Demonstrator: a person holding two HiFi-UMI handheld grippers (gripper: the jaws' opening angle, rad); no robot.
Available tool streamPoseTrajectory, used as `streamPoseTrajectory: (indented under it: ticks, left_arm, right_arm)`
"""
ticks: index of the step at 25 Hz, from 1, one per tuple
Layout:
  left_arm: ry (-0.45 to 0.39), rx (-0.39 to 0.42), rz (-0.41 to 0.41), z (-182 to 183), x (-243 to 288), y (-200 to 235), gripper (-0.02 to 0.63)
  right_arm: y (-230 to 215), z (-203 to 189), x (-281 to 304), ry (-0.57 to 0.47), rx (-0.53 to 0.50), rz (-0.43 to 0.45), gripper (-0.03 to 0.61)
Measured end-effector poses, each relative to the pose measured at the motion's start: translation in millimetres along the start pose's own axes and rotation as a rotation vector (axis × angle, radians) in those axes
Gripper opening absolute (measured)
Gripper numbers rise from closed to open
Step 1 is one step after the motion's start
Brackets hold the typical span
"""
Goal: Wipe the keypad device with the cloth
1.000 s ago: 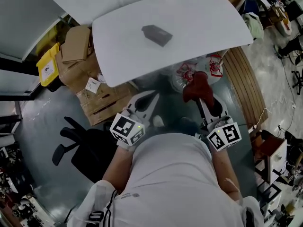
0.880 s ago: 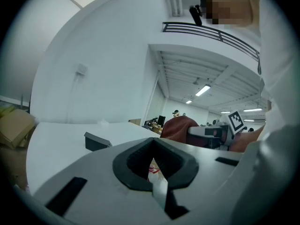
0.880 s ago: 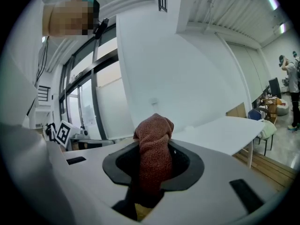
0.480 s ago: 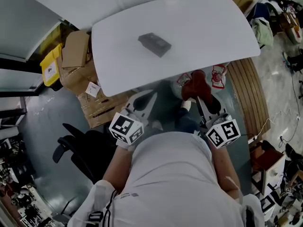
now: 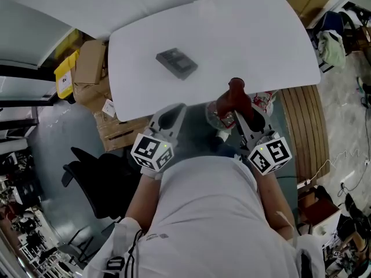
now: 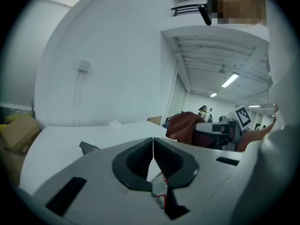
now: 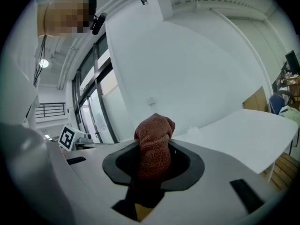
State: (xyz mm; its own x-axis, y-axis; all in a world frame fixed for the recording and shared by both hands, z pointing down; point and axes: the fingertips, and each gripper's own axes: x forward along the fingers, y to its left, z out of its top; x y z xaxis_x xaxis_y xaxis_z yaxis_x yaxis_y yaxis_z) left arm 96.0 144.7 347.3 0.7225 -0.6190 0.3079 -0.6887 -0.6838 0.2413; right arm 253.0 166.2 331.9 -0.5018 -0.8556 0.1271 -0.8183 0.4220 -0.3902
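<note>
The dark grey keypad device [image 5: 177, 63] lies flat on the white table [image 5: 249, 33], left of its middle; it also shows low in the left gripper view [image 6: 89, 147]. My left gripper [image 5: 180, 106] is shut and holds nothing, its tip at the table's near edge, short of the device. In the left gripper view its jaws [image 6: 153, 140] meet in a thin line. My right gripper [image 5: 237, 104] is shut on a dark red cloth [image 5: 236, 92], bunched and sticking up past the jaws [image 7: 154, 144], just over the table's near edge, to the right of the device.
Cardboard boxes [image 5: 93, 68] and a yellow bin [image 5: 65, 74] stand on the floor left of the table. A black office chair [image 5: 98, 172] is at my left. Under the table's near edge lies a plastic bag [image 5: 264, 100]. Wooden slats [image 5: 301, 120] lie at the right.
Both grippers have come forward toward the table. The cloth, earlier below the table's near edge, now reaches over it. The device has not moved on the table.
</note>
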Motion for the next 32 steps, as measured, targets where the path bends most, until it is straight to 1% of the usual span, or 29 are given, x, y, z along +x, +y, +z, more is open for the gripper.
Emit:
streamPoseTrajectory:
  ticks: [2,6,10,15,18,23,32]
  left_arm:
    - [0.02,-0.007,0.03,-2,3,3,0.012]
    - [0.058,0.021,0.07,-4,10,10,0.012]
    - [0.054,0.015,0.096,-1,13,16,0.012]
    - [0.05,0.012,0.107,-1,18,23,0.012]
    - [0.04,-0.001,0.104,-2,22,33,0.012]
    - [0.051,-0.028,0.082,-11,31,61,0.012]
    - [0.106,-0.054,0.036,-32,56,122,0.014]
  right_arm:
    - [-7,2,1,0.004,0.008,0.017,0.103]
    - [-18,2,4,0.014,0.027,0.041,0.103]
    - [-21,2,12,0.022,0.036,0.056,0.103]
    - [-22,3,23,0.039,0.025,0.066,0.103]
    - [-23,1,35,0.06,0.01,0.069,0.104]
    - [-21,-3,65,0.106,-0.001,0.082,0.103]
    - [-20,-17,137,0.223,-0.02,0.096,0.103]
